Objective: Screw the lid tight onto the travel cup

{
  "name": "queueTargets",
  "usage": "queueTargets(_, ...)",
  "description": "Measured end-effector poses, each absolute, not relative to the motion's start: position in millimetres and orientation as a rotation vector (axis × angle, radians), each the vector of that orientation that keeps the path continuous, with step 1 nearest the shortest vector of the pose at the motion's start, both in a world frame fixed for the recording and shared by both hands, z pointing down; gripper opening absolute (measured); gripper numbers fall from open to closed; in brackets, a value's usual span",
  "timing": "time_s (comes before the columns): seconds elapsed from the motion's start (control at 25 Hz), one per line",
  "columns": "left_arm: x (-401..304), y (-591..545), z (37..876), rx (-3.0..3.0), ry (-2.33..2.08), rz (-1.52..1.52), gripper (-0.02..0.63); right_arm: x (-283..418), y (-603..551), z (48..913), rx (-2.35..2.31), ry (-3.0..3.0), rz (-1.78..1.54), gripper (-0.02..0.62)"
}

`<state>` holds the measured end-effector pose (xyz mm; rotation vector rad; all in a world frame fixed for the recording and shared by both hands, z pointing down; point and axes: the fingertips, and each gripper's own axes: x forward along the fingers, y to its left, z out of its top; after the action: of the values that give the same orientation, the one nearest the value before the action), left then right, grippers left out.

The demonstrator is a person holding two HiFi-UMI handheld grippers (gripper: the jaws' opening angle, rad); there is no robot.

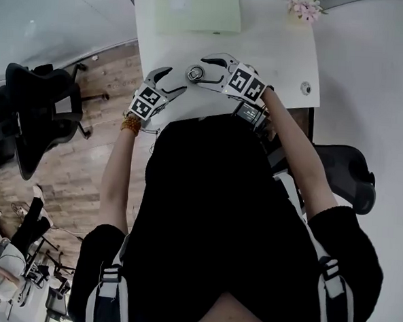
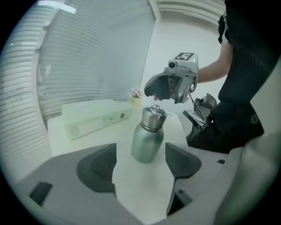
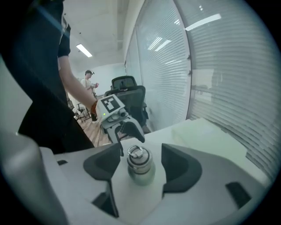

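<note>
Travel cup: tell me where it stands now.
The travel cup stands upright on the white table, between the left tool and right tool, in front of the pale green box.

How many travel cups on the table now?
1. The travel cup stands upright near the front edge of the white table, lid on. The person's torso may hide others.

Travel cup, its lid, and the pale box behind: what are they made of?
Travel cup: likely stainless steel, brushed satin sheen with soft highlights. Lid: metal too, shinier, with a ring on top. Box: pale green, matte, probably plastic or card; unclear.
</note>
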<state>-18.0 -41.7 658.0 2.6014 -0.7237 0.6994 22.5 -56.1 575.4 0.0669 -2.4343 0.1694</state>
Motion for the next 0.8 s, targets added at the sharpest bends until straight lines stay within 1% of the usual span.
queueTargets(0.12, -46, -52, 620, 2.596, -0.928, 0.542, 0.353, 28, -80, 534, 0.256, -2.552, 0.182, 0.289)
queueTargets(0.2, -62, -67, 586, 2.585, -1.084, 0.401, 0.351, 29, -99, 505, 0.431, -2.644, 0.176, 0.240)
queueTargets(0.24, -68, -76, 567, 2.580, -1.165, 0.328, 0.350, 30, -107, 491, 0.515, -2.683, 0.175, 0.238)
queueTargets(0.4, -73, -110, 485, 2.577, -1.473, 0.102, 0.341, 43, -130, 441, 0.864, -2.785, 0.143, 0.225)
queueTargets(0.52, -68, -128, 433, 2.580, -1.662, 0.034, 0.322, 52, -138, 412, 1.110, -2.801, 0.096, 0.185)
queueTargets(0.64, -61, -134, 395, 2.602, -1.815, 0.046, 0.274, 51, -137, 389, 1.260, -2.786, 0.016, 0.175)
queueTargets(0.72, -54, -133, 376, 2.619, -1.890, 0.037, 0.214, 49, -137, 377, 1.348, -2.757, -0.045, 0.165)
queueTargets(0.8, -49, -131, 361, 2.628, -1.945, -0.025, 0.141, 47, -137, 367, 1.422, -2.724, -0.092, 0.143)
